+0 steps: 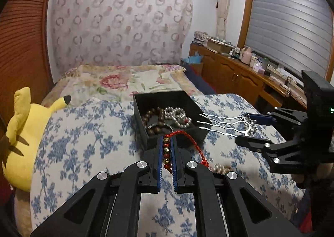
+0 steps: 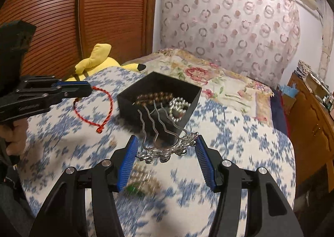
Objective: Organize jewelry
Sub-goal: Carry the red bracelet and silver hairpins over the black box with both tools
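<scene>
A yellow plush toy (image 1: 27, 132) lies at the left edge of the blue-flowered quilt (image 1: 87, 143), against the slatted wooden door (image 2: 52, 17). The left gripper (image 1: 167, 143) is clamped narrow on a red cord bracelet (image 1: 168, 150) with gold beads, lifted just short of the black box (image 1: 167, 99). The box sits mid-quilt, open, holding brown beads (image 1: 153, 114) and silver beads (image 1: 177, 115). The right gripper (image 2: 166, 150) grips the ornate head of a silver hair fork (image 2: 162, 132), prongs over the box's near rim. More beads (image 2: 144, 174) lie blurred on the quilt below. A wooden cabinet (image 1: 235, 69) stands right of the bed, beyond the quilt's edge.
</scene>
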The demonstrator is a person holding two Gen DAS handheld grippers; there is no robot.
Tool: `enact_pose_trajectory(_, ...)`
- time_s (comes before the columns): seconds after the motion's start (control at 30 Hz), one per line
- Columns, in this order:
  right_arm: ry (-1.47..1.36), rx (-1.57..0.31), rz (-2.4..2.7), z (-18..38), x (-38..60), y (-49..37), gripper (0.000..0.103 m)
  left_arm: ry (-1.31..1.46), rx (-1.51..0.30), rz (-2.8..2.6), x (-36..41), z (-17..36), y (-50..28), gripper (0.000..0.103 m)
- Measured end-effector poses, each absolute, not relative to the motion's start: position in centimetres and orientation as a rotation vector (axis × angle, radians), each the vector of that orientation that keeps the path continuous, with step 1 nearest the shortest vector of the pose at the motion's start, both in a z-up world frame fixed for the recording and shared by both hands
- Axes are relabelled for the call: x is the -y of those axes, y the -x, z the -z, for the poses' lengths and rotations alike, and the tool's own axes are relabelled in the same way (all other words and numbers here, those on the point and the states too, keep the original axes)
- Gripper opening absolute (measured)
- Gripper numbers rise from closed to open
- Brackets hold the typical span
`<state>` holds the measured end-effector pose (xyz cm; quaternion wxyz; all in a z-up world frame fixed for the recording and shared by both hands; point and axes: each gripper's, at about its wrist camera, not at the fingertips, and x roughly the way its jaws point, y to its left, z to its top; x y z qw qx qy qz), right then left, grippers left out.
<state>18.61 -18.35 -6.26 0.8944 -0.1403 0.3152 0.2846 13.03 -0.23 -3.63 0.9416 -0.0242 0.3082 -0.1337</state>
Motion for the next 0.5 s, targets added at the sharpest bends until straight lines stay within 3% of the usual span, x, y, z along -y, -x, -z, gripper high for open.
enact_pose_trajectory(0.5, 0.248, -0.697, -0.668, 8.0, 14.9, -26.8, 0.059, 0.061, -0.641, 0.242, -0.8, 3.0, -18.8, 0.006)
